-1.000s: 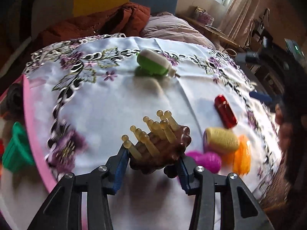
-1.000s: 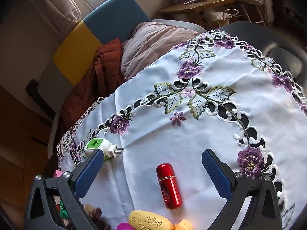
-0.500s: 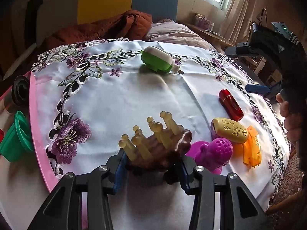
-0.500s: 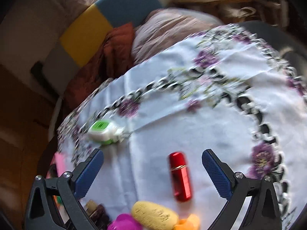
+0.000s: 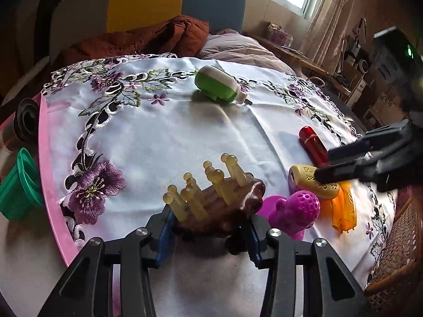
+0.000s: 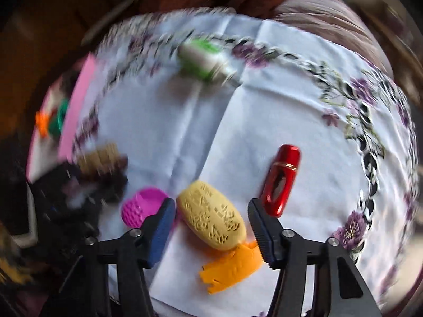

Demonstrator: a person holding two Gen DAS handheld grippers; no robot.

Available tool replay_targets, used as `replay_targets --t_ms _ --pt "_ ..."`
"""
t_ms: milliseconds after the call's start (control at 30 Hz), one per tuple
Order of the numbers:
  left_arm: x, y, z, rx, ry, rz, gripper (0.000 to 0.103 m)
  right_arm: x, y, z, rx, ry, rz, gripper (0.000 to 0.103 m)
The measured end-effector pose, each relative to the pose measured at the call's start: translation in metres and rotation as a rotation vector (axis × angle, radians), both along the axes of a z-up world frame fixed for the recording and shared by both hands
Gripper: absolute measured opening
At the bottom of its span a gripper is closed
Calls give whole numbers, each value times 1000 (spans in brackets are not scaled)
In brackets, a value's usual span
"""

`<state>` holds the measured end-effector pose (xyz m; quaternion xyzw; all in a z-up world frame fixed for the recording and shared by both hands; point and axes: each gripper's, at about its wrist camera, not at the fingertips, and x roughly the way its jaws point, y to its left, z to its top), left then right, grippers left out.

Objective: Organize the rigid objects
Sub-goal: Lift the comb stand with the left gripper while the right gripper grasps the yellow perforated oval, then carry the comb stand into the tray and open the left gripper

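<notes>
My left gripper [image 5: 210, 233] is shut on a brown massage brush [image 5: 224, 200] with yellowish pegs, held just above the white embroidered tablecloth [image 5: 164, 137]. My right gripper [image 6: 212, 227] is open and straddles a yellow oval piece [image 6: 211, 222], which lies partly on an orange piece [image 6: 232, 269]. A magenta perforated piece [image 6: 140, 206] lies left of it and a red metal capsule [image 6: 281, 179] to the right. In the left wrist view the right gripper [image 5: 351, 163] hangs over the yellow piece [image 5: 306, 182], beside the magenta piece [image 5: 293, 211] and the red capsule [image 5: 313, 142].
A green and white plug-in device [image 5: 219, 85] lies at the far side of the cloth. A pink tray edge [image 5: 50, 174] runs along the left, with a green cup [image 5: 18, 185] and a dark roll [image 5: 26, 120] beyond it. A wicker chair [image 5: 396, 264] stands at right.
My right gripper has swung down and left, from above the red capsule to around the yellow oval piece. My left gripper still holds the brush, nearly in place.
</notes>
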<state>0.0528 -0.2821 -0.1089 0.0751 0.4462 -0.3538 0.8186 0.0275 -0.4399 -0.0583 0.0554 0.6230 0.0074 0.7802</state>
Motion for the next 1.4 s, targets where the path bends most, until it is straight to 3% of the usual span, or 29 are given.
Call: replay_targets --t_ms 167,233,267,633,867,1100,1300,1400 --pt "1 0 0 -5 11 4 46 10 18 -22 -99 77 101 58" --pt "1 1 0 -6 12 4 46 14 18 -31 -114 85 109 44" --pt "0 1 0 -6 12 4 46 15 19 -34 -113 84 112 44" --pt "-1 2 0 -10 5 11 46 31 -2 -33 -33 -93 -157 46" --pt "-1 3 0 -17 0 15 46 24 -10 -34 3 -114 -146 51" --pt "-2 3 0 -14 -6 11 46 30 0 -35 -54 -114 -112 47" --pt "-2 -1 5 13 0 6 46 30 -2 -36 -39 -122 -105 47" --pt "-3 4 13 -23 18 7 46 29 2 -35 -69 -135 -79 47"
